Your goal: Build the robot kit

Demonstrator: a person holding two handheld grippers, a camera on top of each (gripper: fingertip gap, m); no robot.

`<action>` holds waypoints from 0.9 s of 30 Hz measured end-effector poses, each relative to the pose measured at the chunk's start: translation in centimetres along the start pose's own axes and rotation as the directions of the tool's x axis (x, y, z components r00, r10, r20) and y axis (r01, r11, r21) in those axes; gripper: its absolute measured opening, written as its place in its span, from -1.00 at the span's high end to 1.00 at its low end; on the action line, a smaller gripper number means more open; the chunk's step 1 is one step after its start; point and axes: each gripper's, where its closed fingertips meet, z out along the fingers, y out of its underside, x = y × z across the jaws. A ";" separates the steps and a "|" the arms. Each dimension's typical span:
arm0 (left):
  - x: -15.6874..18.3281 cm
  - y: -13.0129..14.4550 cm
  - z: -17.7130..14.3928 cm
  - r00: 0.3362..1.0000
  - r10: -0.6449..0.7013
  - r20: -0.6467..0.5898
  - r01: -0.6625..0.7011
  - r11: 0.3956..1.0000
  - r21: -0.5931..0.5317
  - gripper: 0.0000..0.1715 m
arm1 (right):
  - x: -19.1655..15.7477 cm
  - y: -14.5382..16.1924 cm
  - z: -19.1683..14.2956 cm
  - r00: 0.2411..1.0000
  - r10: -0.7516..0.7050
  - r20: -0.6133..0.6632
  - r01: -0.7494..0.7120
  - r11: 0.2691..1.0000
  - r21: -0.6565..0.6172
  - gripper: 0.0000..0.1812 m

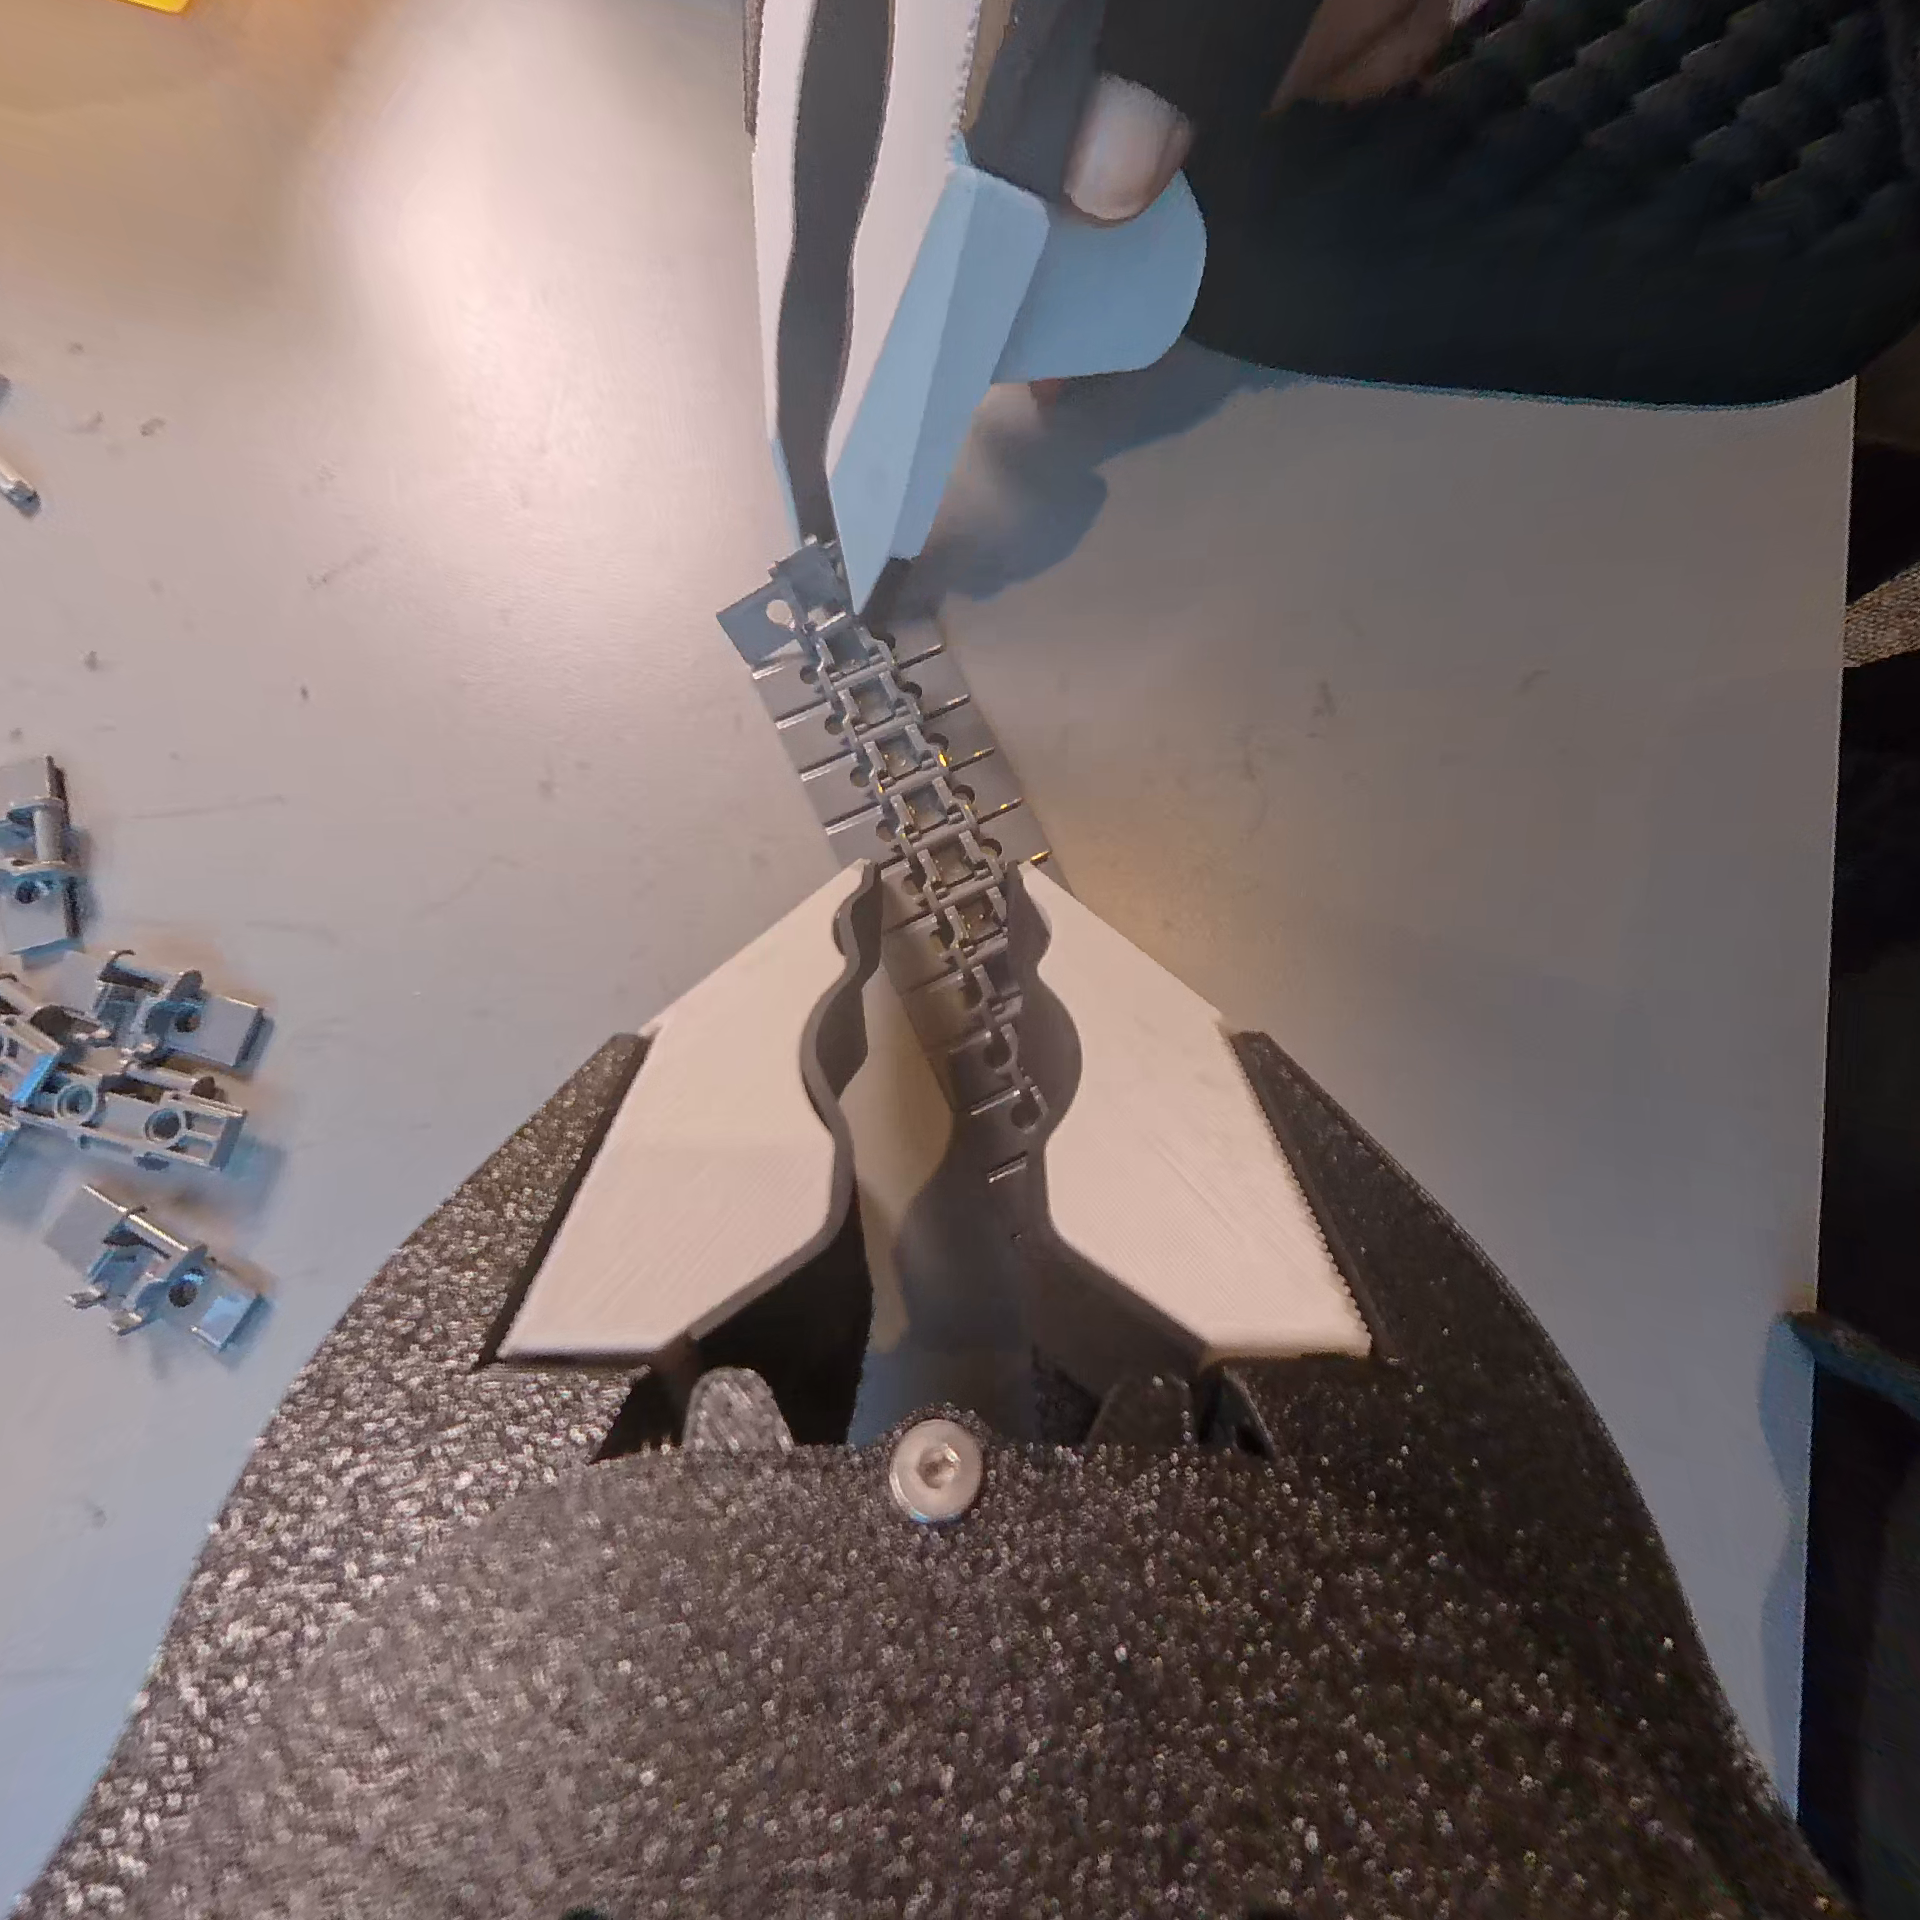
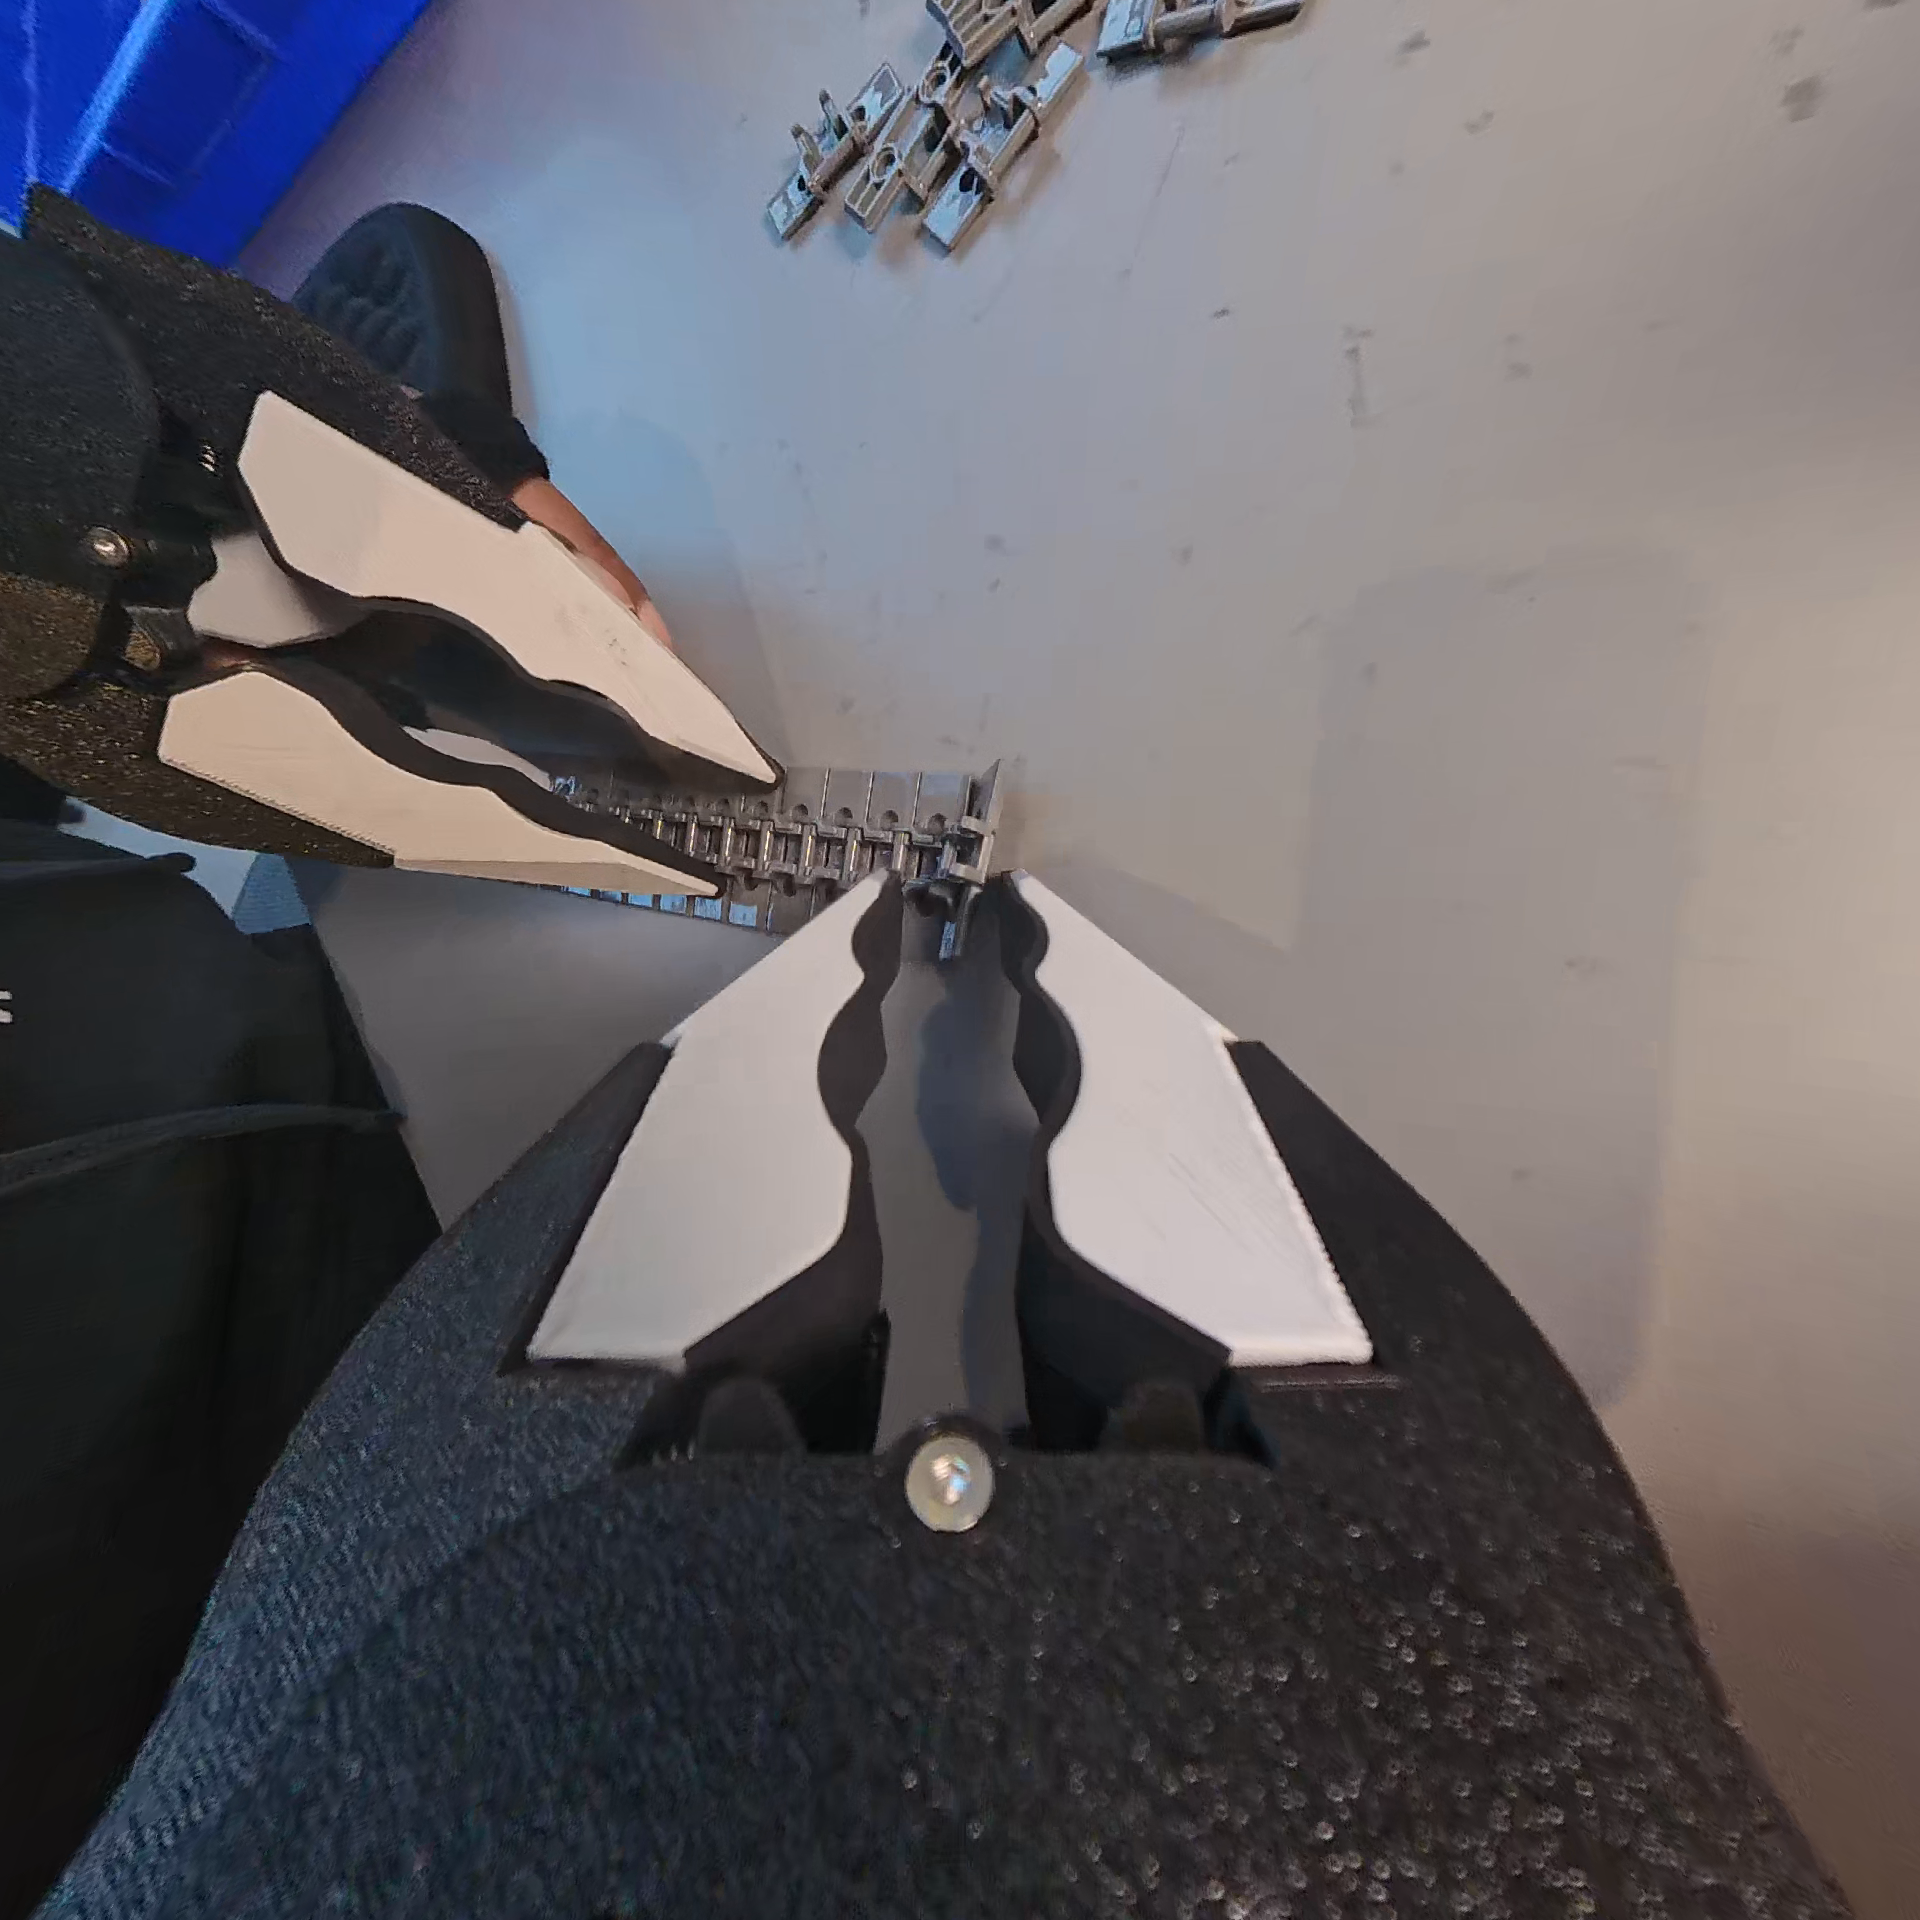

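Here is the left hand-held gripper (image 1: 940,883), white printed fingers on a speckled black body, clamped on a grey plastic chain of flat linked track pieces (image 1: 894,758). The chain runs in between its two fingers and out past their tips, lying low over the pale grey table (image 1: 416,416), near the table's right edge.

At the chain's far end, the right hand-held gripper (image 1: 831,577) comes in from the top of the left wrist view, its white fingertips right at the last link (image 1: 774,613), which stands tilted up from the row. A person's thumb (image 1: 1117,156) and black knitted sleeve (image 1: 1558,208) sit behind it.

Switch to the right wrist view: the right hand-held gripper (image 2: 945,883) has its jaws narrowed around that upturned end link (image 2: 971,831), fingertips close on either side. Whether they actually press on it cannot be told from here. The chain (image 2: 831,821) stretches off to the left, and the left hand-held gripper (image 2: 743,831) bites down on it from the side, one fingertip above the row and one below.

Well away from both, a loose heap of grey single track links (image 1: 135,1101) lies on the table, at the left edge of the left wrist view; the same heap (image 2: 935,135) shows at the top of the right wrist view. A blue bin (image 2: 156,104) sits in the upper left corner there, beyond the table.
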 end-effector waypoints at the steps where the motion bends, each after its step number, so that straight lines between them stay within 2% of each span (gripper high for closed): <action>1: 0.0 0.0 0.0 1.000 0.001 0.001 -0.001 1.000 0.000 0.74 | -0.1 -0.1 0.0 1.000 0.004 0.012 -0.004 1.000 -0.003 0.80; 10: 0.0 0.0 0.0 1.000 0.004 0.000 -0.004 1.000 0.001 0.74 | 0.0 -0.1 0.3 0.999 0.030 0.043 -0.025 0.993 -0.111 0.89; 16: 0.0 0.0 0.0 1.000 0.009 0.006 -0.009 1.000 0.001 0.74 | 0.2 0.4 0.5 1.000 0.006 -0.018 -0.009 0.986 -0.166 0.88; 24: 0.1 0.0 0.0 1.000 0.013 0.004 -0.013 1.000 0.000 0.74 | 0.2 0.2 0.5 0.998 -0.030 -0.064 0.021 0.990 -0.137 0.89; 27: 0.1 0.0 0.0 1.000 0.014 0.004 -0.014 1.000 0.000 0.74 | 0.2 0.2 0.5 0.999 0.025 -0.028 -0.029 0.985 -0.170 0.89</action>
